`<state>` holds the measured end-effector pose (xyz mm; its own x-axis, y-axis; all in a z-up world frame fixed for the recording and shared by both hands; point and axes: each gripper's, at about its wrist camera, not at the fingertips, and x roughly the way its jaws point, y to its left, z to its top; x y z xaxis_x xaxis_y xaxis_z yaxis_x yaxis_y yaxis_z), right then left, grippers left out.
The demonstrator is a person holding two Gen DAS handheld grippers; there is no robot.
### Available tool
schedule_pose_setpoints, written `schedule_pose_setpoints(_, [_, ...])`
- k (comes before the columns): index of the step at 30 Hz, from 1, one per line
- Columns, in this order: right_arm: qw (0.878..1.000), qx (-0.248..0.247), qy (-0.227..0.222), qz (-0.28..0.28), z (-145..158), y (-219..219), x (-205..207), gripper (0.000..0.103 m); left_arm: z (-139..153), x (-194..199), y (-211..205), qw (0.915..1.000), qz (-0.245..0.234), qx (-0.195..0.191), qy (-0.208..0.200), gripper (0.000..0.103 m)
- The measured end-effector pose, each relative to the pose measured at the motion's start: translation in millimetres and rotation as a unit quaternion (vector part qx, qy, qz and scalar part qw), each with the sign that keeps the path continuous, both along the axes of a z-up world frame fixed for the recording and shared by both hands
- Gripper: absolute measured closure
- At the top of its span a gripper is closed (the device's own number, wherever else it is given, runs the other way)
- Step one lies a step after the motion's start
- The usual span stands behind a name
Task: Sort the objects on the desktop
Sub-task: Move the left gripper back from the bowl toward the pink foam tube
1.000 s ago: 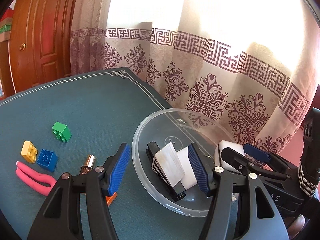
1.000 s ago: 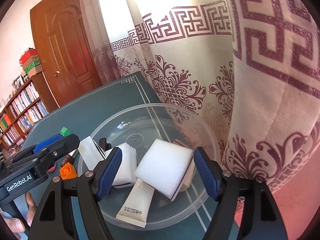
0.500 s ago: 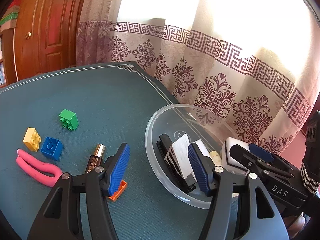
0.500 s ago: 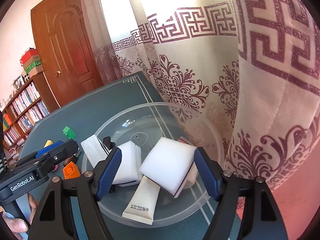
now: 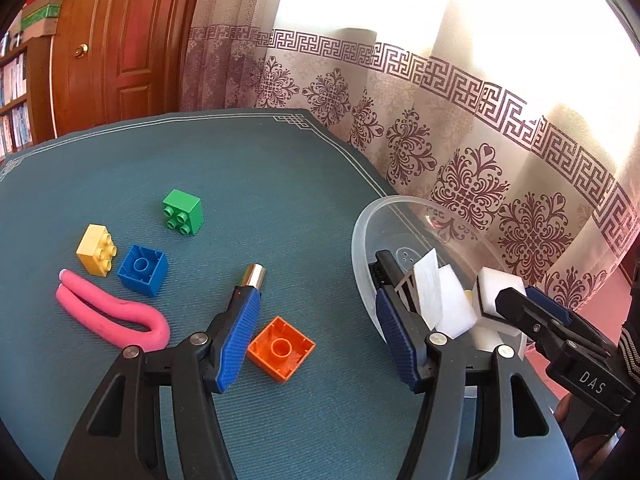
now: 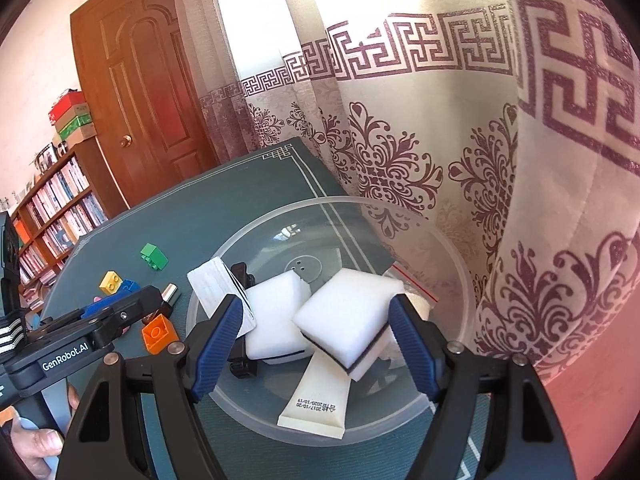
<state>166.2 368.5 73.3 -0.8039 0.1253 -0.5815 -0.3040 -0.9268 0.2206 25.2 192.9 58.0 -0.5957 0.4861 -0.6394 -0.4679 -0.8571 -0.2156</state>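
My left hand-held gripper (image 5: pixel 316 336) hangs released and empty above the counter (image 5: pixel 248 184), its jaws spread wide, angled forward and down. The orange block (image 5: pixel 281 349) lies just below and between my fingers, nearer the left one; the metal-capped tube (image 5: pixel 252 278) pokes out past that left fingertip. Farther ahead to my left sit three more blocks, green (image 5: pixel 182 212), yellow (image 5: pixel 97 249) and blue (image 5: pixel 143 269), with one pink looped strip (image 5: pixel 112 318) beside them. My right hand-held gripper (image 6: pixel 314 346) is also released, jaws wide, tilted down over the clear bowl (image 6: pixel 436 240). Between its fingers lie two white sponges (image 6: pixel 348 312), one cream tube (image 6: pixel 320 394) and one black clip holding white cards (image 6: pixel 220 292).
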Motion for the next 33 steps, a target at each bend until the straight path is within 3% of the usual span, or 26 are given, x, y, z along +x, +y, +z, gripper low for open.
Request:
schedule_pose_setpoints(8, [1.0, 0.002, 0.006, 0.008, 2.9, -8.4, -0.3, 0.023, -6.8, -8.5, -27.5, 0.9992, 0.037, 0.0, -0.017, 0.039])
schedule_pose_setpoints(12, [1.0, 0.029, 0.01, -0.005, 5.3, -11.8, 1.8, 0.023, -10.8, -13.0, -43.1, 0.998, 0.057, 0.003, -0.027, 0.039])
schedule_pose_setpoints(20, [0.999, 0.019, 0.018, -0.028, 9.1, -3.8, 6.8, 0.023, -19.9, -19.9, -62.5, 0.9951, 0.086, 0.002, -0.049, 0.039])
schedule_pose_setpoints(33, [0.999, 0.029, 0.019, 0.042, 7.1, -51.3, 2.2, 0.023, -28.4, -29.9, -87.1, 0.9895, 0.128, 0.01, -0.066, 0.039])
